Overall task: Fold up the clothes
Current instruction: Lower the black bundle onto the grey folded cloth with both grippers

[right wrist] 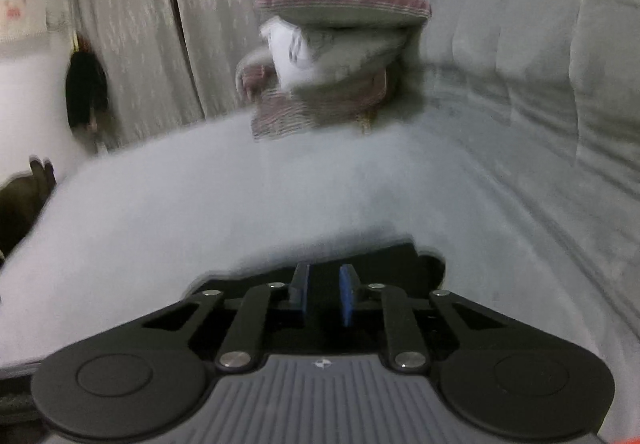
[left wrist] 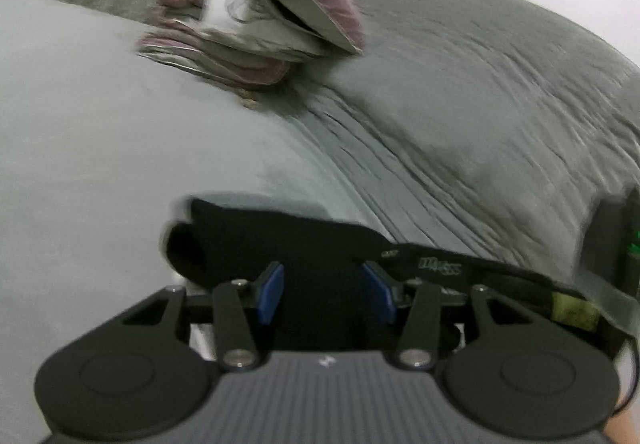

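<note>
My left gripper [left wrist: 323, 290] gapes over the black garment [left wrist: 280, 240]; my right gripper [right wrist: 325, 294] is narrowed, grip unclear, pile [left wrist: 256, 16] beyond.

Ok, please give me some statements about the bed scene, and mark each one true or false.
1. A black garment lies just ahead of the left gripper. True.
2. The left gripper's blue pads are pressed together. False: they stand apart.
3. The pile at the far side has pink cloth in it. True.
4. The pile sits on the floor. False: it sits on the bed.
5. A curtain hangs behind the bed. True.
</note>
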`<state>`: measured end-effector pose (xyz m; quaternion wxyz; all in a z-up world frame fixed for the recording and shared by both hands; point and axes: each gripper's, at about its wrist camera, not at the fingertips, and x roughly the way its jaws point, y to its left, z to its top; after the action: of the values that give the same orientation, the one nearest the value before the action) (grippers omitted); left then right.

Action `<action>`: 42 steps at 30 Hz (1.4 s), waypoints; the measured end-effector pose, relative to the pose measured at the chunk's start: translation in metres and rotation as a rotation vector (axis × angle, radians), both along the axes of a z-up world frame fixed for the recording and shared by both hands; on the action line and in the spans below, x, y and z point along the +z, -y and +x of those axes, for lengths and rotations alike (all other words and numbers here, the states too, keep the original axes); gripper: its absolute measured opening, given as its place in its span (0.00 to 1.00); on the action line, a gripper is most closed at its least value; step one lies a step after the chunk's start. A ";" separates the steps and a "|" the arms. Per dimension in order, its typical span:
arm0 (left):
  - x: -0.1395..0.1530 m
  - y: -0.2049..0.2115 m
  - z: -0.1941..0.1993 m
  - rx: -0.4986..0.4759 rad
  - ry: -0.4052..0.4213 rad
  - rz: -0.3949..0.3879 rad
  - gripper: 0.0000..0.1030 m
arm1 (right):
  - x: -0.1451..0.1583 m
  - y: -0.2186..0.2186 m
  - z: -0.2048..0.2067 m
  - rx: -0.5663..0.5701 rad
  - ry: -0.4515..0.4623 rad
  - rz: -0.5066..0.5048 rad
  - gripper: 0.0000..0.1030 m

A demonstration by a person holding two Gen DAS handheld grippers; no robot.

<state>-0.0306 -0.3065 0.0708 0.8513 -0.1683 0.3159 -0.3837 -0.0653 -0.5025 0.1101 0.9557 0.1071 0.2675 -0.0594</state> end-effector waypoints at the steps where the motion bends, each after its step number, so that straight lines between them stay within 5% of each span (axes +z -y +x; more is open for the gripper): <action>1: -0.005 0.004 0.000 -0.007 -0.011 0.014 0.42 | -0.005 0.000 -0.002 -0.006 -0.031 0.005 0.16; 7: -0.024 0.018 -0.006 -0.028 0.034 0.122 0.38 | -0.025 0.014 -0.012 -0.025 -0.119 0.038 0.10; 24: -0.023 0.043 -0.023 -0.010 0.113 0.316 0.40 | -0.032 0.019 -0.007 -0.037 -0.135 0.059 0.10; 42: -0.026 0.045 -0.029 -0.009 0.160 0.354 0.41 | -0.022 0.011 -0.024 -0.065 -0.146 0.028 0.10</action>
<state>-0.0594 -0.3520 0.0450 0.8883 0.0163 0.3105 -0.3380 -0.0893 -0.5135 0.0877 0.9297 0.1245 0.3337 -0.0940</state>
